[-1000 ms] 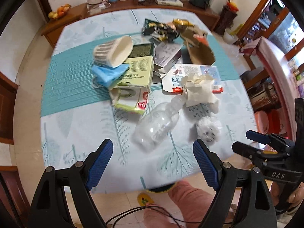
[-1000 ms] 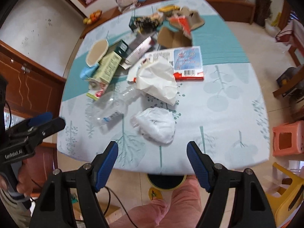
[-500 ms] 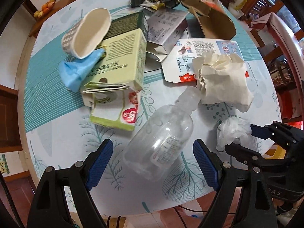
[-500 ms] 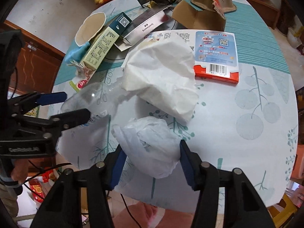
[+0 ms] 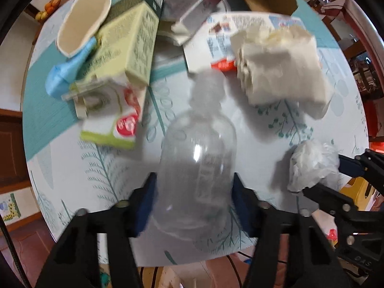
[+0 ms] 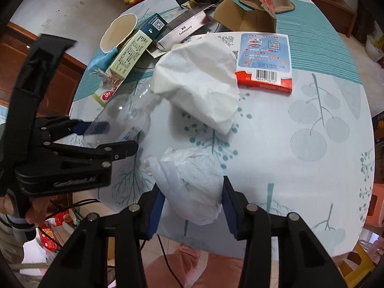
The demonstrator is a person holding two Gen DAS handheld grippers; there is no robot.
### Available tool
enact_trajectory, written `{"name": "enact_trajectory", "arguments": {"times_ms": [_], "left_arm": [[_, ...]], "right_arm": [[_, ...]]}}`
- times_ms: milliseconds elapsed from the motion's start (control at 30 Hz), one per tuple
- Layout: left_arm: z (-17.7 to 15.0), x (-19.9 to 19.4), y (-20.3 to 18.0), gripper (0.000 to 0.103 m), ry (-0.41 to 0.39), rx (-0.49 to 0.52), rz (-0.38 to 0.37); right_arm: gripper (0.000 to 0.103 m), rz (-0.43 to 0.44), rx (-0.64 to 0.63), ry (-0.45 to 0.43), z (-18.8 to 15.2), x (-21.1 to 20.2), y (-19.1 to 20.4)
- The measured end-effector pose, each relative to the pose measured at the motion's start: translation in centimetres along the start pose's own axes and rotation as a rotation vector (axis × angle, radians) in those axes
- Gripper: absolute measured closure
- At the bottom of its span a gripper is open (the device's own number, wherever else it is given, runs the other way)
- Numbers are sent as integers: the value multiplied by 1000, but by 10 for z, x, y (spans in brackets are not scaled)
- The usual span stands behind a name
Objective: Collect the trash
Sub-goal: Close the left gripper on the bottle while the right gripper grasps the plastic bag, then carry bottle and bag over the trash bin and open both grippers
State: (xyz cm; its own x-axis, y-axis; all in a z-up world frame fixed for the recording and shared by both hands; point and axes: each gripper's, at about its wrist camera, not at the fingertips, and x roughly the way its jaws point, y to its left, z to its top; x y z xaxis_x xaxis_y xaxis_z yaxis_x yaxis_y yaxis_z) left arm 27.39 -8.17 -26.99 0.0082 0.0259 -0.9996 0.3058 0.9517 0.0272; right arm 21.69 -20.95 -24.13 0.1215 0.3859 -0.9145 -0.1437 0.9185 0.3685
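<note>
A clear plastic bottle (image 5: 199, 158) lies on the table between the fingers of my left gripper (image 5: 194, 204), whose blue pads press its sides; it also shows in the right wrist view (image 6: 120, 117). A crumpled white plastic bag (image 6: 192, 184) sits between the pads of my right gripper (image 6: 190, 206), which is closed on it; it also shows in the left wrist view (image 5: 312, 163). A crumpled white paper (image 6: 199, 81) lies just beyond both.
The round table (image 6: 312, 168) has a leaf-print cloth. Further back lie a pale green carton (image 5: 129, 48), a paper cup (image 5: 81, 21), a blue bag (image 5: 60, 76), a red-and-white flat box (image 6: 264, 57), cardboard (image 6: 244, 16) and wrappers. The table edge is right below both grippers.
Both grippers moved forward and closed: the left on the bottle, the right on the white plastic bag.
</note>
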Motion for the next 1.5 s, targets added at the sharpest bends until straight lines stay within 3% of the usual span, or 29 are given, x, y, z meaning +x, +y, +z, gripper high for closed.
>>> {"name": "enact_trajectory", "arguments": {"times_ms": [233, 433, 700, 967, 1300, 1500], "left_arm": [[-28, -9, 11, 49, -52, -63, -74], [-70, -45, 23, 49, -129, -64, -117], [-144, -113, 31, 50, -262, -4, -163], [-204, -135, 36, 50, -334, 48, -224], [-270, -109, 37, 50, -325, 60, -316], [-292, -79, 20, 50, -307, 80, -321]], "right_arm": [[62, -20, 16, -37, -14, -14, 14], [64, -51, 47, -103, -28, -43, 34], [64, -96, 71, -199, -60, -77, 76], [65, -141, 114, -275, -116, -104, 120], [65, -165, 188, -172, -185, -77, 131], [65, -144, 252, -87, -213, -41, 117]]}}
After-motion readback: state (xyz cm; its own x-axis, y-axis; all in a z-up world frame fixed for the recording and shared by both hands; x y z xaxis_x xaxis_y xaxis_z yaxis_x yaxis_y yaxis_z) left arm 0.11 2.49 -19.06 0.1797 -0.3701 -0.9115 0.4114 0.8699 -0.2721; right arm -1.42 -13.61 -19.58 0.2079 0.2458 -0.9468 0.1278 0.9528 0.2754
